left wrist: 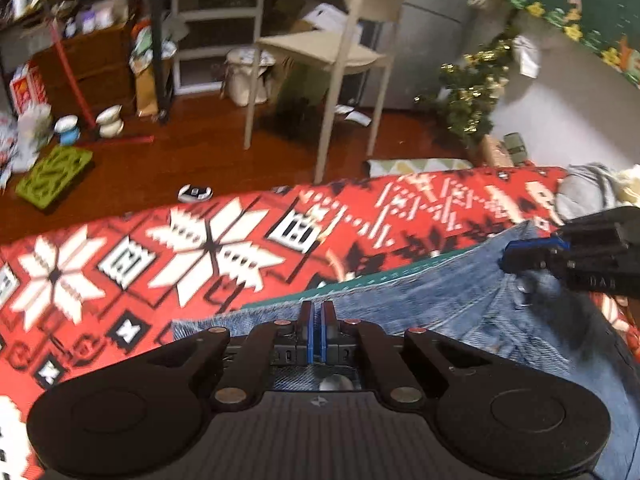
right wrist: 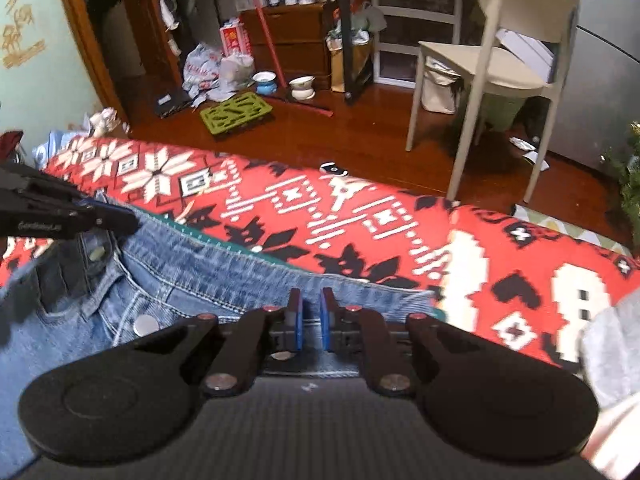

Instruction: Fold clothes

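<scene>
Blue denim jeans lie waist-end up on a red blanket with white snowflake and black geometric pattern. Fabric is light-washed with pale stitching; waistband runs diagonally, edge slightly frayed. Fly is open, two metal buttons visible, dark inner lining showing beside the upper one. A thin green strip shows just beyond the waistband edge.

Left gripper: blue-padded fingers pressed nearly together, clenched on the waistband edge. Right gripper: fingers over the waistband with a narrow gap between pads; whether denim is pinched between them, cannot tell.

Grey cloth lies on the blanket beyond the jeans, to the right. Past the blanket: dark wood floor, a beige chair, a green perforated tray on the floor, cluttered shelving behind.
</scene>
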Tool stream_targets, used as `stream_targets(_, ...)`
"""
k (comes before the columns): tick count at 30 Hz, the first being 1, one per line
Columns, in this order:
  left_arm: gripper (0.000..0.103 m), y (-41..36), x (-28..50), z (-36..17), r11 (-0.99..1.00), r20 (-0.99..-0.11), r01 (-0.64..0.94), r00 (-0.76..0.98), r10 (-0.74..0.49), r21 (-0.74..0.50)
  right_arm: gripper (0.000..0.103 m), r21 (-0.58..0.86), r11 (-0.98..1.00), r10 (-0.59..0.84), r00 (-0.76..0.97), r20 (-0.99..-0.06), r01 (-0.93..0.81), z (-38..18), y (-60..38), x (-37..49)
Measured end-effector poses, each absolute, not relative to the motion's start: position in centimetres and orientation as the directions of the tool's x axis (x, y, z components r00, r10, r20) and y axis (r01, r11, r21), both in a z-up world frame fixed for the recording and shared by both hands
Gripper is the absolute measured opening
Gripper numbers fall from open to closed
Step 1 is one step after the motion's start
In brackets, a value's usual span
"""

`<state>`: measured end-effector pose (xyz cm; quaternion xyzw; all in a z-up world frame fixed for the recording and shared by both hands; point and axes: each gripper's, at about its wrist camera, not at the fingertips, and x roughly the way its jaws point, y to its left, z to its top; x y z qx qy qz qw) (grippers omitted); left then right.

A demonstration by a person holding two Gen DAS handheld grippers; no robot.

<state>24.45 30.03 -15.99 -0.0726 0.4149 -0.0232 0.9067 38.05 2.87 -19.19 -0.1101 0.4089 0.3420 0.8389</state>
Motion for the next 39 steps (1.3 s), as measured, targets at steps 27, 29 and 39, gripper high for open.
stream_targets(27, 0.013, 33.9, 24.2, -16.0, 0.977, -0.765, -0.132, 0.642, -0.044, -0.167, 0.012, 0.139, 0.858, 0.399, 0.472, -0.787, -0.494, -18.8, -1.1, 41.9)
stream_targets(29, 0.012, 34.3, 24.6, -15.8, 0.976, -0.766, -0.145, 0.642, -0.034, -0.164, 0.012, 0.152, 0.859, 0.408, 0.474, -0.780, -0.490, -18.8, -1.2, 42.1)
stream_targets(39, 0.029, 33.2, 19.9, -11.4, 0.985, -0.722, -0.114, 0.692, -0.015, -0.130, 0.026, 0.118, 0.830, 0.451, 0.530, -0.718, -0.546, -14.3, -2.3, 37.2)
